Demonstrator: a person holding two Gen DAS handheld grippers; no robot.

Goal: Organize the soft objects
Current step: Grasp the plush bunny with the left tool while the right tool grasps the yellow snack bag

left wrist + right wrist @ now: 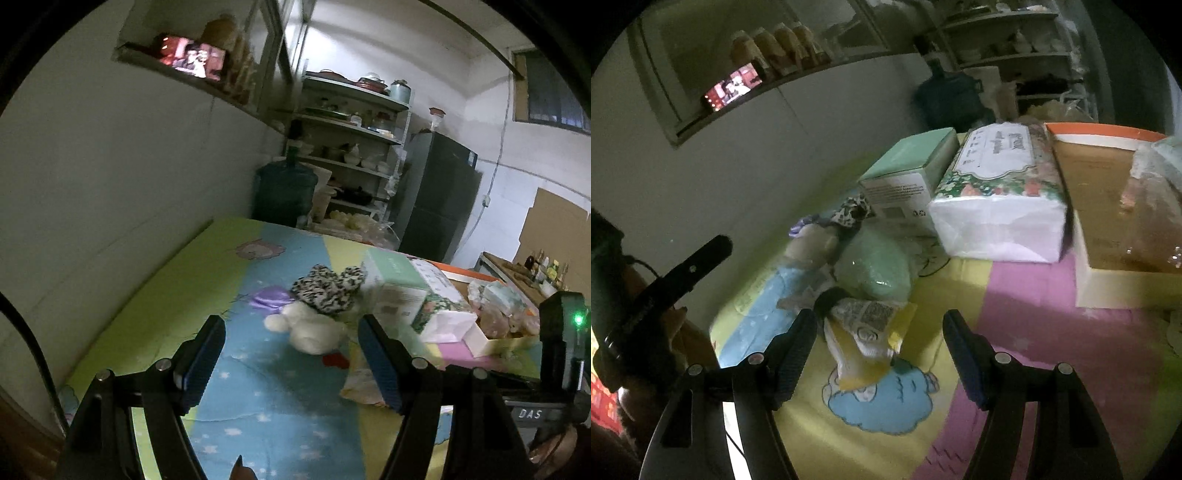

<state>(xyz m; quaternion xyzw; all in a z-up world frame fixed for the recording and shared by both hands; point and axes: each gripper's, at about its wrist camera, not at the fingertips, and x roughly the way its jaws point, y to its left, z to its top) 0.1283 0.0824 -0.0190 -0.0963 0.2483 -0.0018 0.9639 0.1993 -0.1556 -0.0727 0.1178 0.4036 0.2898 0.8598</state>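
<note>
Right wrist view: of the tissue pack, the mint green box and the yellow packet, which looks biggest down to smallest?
1. Tissue pack, largest.
2. Mint green box.
3. Yellow packet, smallest.

The packet lies nearest the camera between the open right gripper fingers, so its true size may be smaller than it looks.

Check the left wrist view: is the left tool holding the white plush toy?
No. The left tool is open and empty, with the white plush toy lying on the bed sheet beyond it.
</note>
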